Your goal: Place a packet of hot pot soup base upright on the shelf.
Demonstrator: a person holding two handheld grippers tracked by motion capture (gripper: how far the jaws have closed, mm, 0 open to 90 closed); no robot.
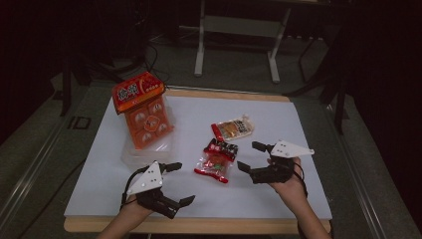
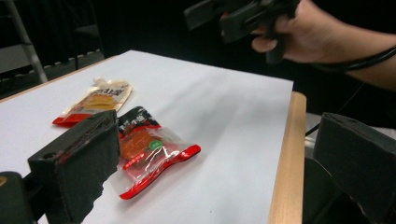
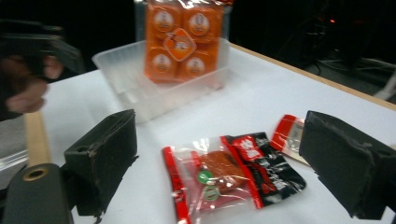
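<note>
My left gripper (image 1: 178,183) and right gripper (image 1: 253,156) both spread, empty. Red snack packet (image 1: 216,160) between: light, crinkly, probably slippery; I'd pinch sealed edge.

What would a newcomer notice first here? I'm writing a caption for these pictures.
Probably the bright orange snack pack standing in a clear plastic tray at the table's far left. Next, the red and black snack bag lying flat at the centre, between the open left gripper and open right gripper.
</note>
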